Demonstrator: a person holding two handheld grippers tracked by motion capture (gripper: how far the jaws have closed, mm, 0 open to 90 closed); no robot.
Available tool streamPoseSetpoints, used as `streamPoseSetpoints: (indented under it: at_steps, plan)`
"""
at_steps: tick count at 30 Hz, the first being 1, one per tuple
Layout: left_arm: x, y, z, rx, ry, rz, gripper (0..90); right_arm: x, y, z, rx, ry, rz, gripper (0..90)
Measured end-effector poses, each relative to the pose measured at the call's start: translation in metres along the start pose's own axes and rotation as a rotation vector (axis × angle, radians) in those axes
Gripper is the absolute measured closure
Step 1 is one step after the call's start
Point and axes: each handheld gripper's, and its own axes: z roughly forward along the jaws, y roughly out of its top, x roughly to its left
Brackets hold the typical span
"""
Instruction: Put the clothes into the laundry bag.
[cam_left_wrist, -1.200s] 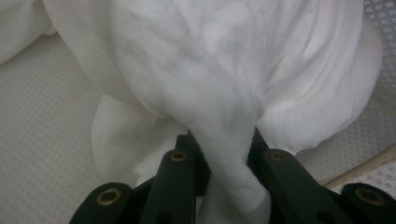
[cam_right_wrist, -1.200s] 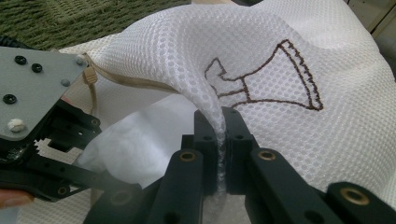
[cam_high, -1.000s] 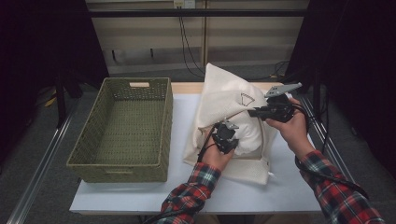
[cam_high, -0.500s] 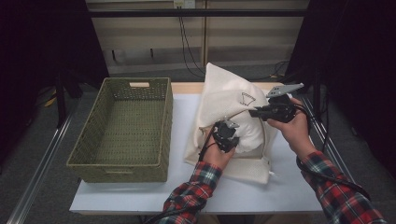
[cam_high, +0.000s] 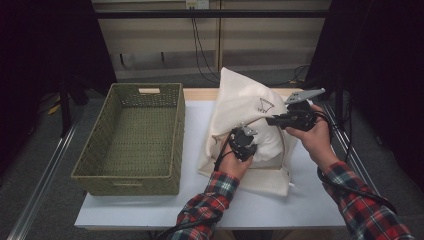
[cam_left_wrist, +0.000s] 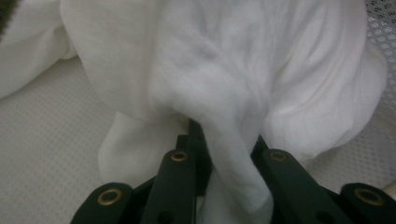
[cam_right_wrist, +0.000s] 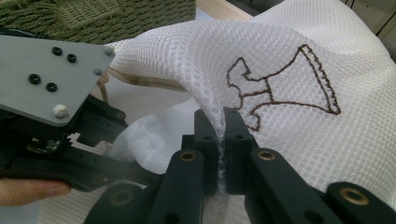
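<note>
Bag (cam_high: 240, 107), cream waffle-weave with a brown stitched emblem (cam_right_wrist: 280, 86), stands bunched up on the white table (cam_high: 200, 200) at the 3 o'clock side of the green woven basket (cam_high: 132, 135), near it; whether they touch, cannot tell. White soft cloth (cam_left_wrist: 219, 88) sits in the bag's mouth. Right gripper (cam_right_wrist: 219, 140), at the bag's 3 o'clock edge, has its jaws pinched together on the mesh rim. Left gripper (cam_left_wrist: 224, 154), at 6 o'clock, jaws narrow, clamps a fold of the white cloth.
</note>
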Motion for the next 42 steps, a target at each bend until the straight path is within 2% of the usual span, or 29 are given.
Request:
streamPoseSetpoints:
  at_steps: [5, 7, 8, 12, 18, 23, 24, 26, 29, 37, 39, 40, 42]
  plan:
    - [0.002, 0.004, 0.002, -0.013, 0.021, 0.006, 80.8, 0.000, 0.001, -0.002, -0.002, 0.000, -0.005, 86.4]
    - [0.001, 0.006, 0.002, -0.025, 0.016, 0.000, 80.8, 0.000, 0.000, -0.002, 0.000, 0.002, -0.006, 86.4]
    - [0.000, 0.007, 0.002, -0.016, 0.023, 0.012, 80.8, 0.000, 0.000, -0.002, -0.002, -0.001, -0.006, 86.4]
    - [0.000, 0.009, 0.004, -0.016, 0.033, 0.019, 80.8, -0.002, -0.001, -0.003, -0.009, 0.000, 0.000, 86.4]
    - [0.003, 0.011, 0.005, -0.038, 0.049, 0.013, 80.8, -0.001, -0.001, -0.004, -0.007, -0.002, -0.002, 86.4]
    - [0.005, 0.013, 0.005, -0.035, 0.064, 0.014, 80.8, -0.001, -0.002, -0.004, -0.006, -0.003, -0.004, 86.4]
    - [0.006, 0.013, 0.006, -0.037, 0.054, 0.010, 80.8, -0.001, -0.001, -0.004, -0.007, -0.004, -0.003, 86.4]
    - [0.006, 0.013, 0.007, -0.047, 0.061, -0.002, 80.8, -0.001, -0.001, -0.004, -0.010, -0.005, -0.002, 86.3]
    - [0.007, 0.013, 0.009, -0.038, 0.064, 0.020, 80.7, 0.000, 0.000, -0.003, -0.005, -0.007, -0.007, 86.4]
    - [0.005, 0.011, 0.014, -0.028, 0.041, 0.010, 79.4, -0.002, -0.003, 0.000, -0.004, -0.005, -0.001, 86.4]
    - [0.005, 0.009, 0.016, -0.028, 0.024, 0.006, 78.5, -0.001, -0.002, 0.001, -0.005, -0.012, -0.007, 86.3]
    - [0.004, 0.009, 0.016, -0.027, 0.029, 0.005, 77.9, 0.000, -0.001, 0.001, -0.001, -0.016, -0.014, 86.3]
    - [0.004, 0.008, 0.017, -0.022, 0.032, 0.019, 77.4, -0.001, -0.001, 0.001, 0.003, -0.020, -0.012, 86.3]
